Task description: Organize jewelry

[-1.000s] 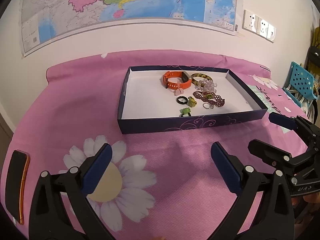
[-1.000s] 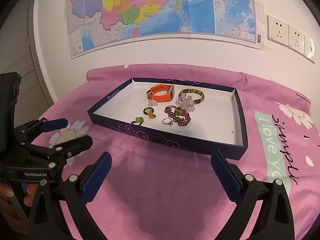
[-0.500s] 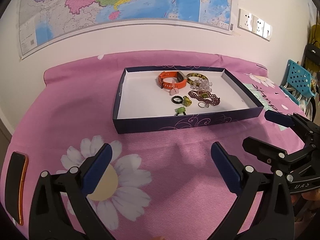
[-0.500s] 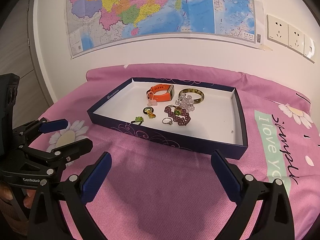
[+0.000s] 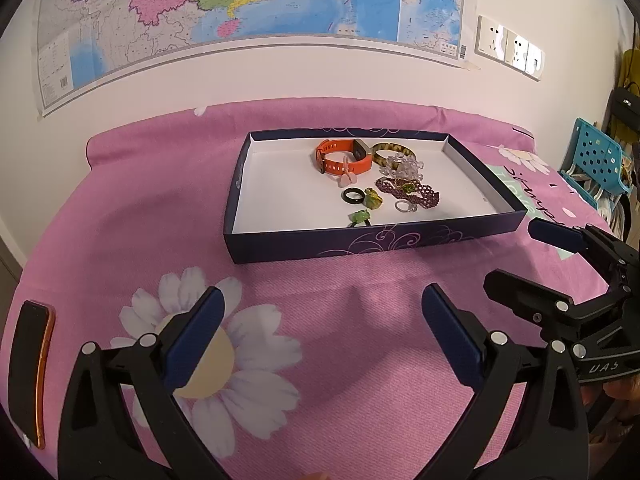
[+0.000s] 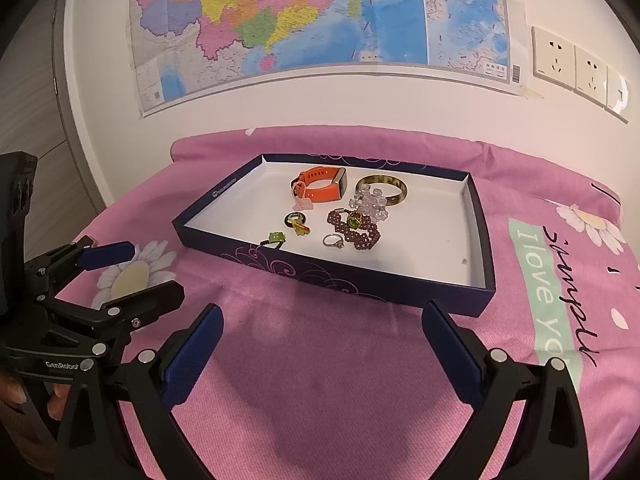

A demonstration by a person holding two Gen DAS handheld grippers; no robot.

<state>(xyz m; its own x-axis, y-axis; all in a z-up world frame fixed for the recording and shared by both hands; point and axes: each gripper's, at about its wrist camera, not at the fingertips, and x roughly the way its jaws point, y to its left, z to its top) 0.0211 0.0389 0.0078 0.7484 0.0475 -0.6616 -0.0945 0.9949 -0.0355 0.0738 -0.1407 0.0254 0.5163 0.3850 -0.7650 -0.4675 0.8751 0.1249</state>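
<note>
Pink floral bedding (image 5: 120, 208) lay under a wall map (image 5: 248, 0), and on the bed sat the dark tray (image 5: 360, 242), long side facing me. Both my hand-held grippers hung short of its near wall, jaws spread wide and empty: left hand-held gripper (image 5: 322, 334), right hand-held gripper (image 6: 322, 344). The jewelry was bunched mid-tray toward the far edge: orange watch (image 6: 318, 188), bangle (image 6: 382, 190), purple beaded bracelet (image 6: 356, 230), silver ring (image 6: 333, 241). I judged the right one nearer.

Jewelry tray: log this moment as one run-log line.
left tongs open, empty | right tongs open, empty | jewelry tray ahead, untouched | orange watch inside
</note>
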